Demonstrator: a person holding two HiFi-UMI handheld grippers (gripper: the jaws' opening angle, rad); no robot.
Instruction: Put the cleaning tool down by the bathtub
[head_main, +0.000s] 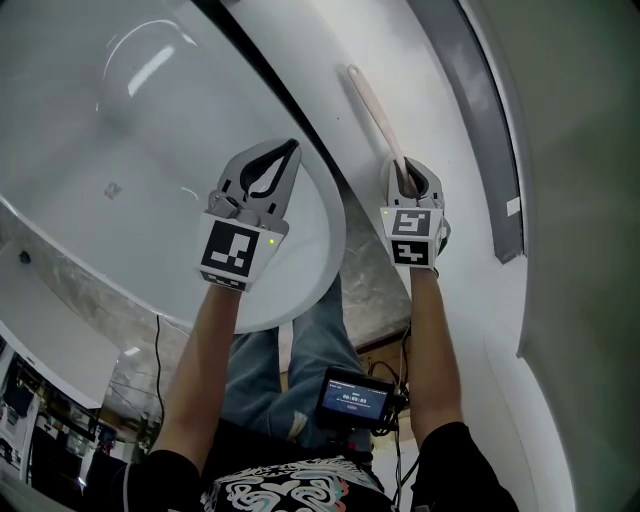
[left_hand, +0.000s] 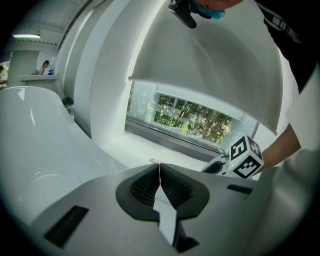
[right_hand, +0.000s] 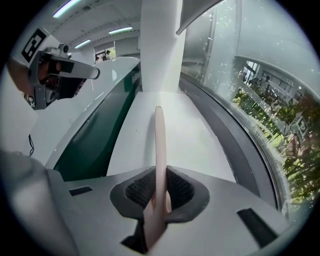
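Evidently unfinished: my right gripper grips the pink cleaning tool over the ledge beside the bathtub, release yet to come, left gripper closed on nothing.

Bright white room with curved walls. A long window shows green trees outside. Strip lights glow on the ceiling. A white pillar rises from a pale ledge beside the glass. The floor is grey and marbled.
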